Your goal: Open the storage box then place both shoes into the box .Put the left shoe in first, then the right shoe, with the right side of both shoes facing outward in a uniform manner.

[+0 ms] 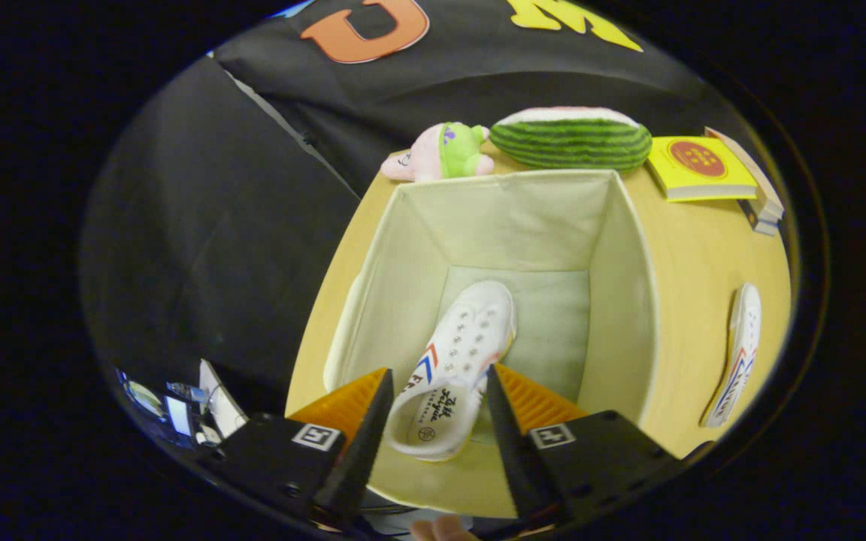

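Observation:
A cream fabric storage box point(628, 300) stands open on the wooden table point(704, 248), and I look down into it. A white shoe point(467, 330) with red and blue stripes hangs toe-down inside the box, its toe near the box floor. My gripper point(439, 376) is shut on this shoe, with the heel squeezed between the two fingers. The second white shoe point(740, 353) lies on its side on the table, to the right of the box.
Beyond the box sit a pink and green plush toy point(444, 150) and a watermelon-shaped cushion point(572, 139). A yellow book point(700, 165) and a small stack of books point(764, 203) lie at the far right. The table edge runs left of the box.

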Tool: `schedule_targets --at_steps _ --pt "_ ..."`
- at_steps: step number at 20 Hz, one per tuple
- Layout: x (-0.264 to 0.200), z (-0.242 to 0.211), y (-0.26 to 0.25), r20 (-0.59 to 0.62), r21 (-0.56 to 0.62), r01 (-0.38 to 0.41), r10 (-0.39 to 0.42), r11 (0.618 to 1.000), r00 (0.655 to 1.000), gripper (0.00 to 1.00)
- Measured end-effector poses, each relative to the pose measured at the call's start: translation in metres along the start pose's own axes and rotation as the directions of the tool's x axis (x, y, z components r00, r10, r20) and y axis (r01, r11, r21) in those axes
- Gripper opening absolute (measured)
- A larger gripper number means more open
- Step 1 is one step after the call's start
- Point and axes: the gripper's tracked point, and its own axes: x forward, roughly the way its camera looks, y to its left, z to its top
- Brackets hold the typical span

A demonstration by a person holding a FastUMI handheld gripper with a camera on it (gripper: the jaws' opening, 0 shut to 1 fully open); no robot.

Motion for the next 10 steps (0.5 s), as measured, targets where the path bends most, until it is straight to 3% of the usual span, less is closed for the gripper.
schedule_targets --at_steps 2,6,10 --pt "-0.022 0.004 -0.011 0.041 -0.062 0.036 -0.034 0.997 0.999 1.00" --pt "-0.076 0.002 -0.047 0.067 -0.097 0.063 -0.057 0.993 0.996 0.99" --pt "-0.109 -0.008 -0.102 0.081 -0.048 0.087 -0.083 0.995 0.993 0.99"
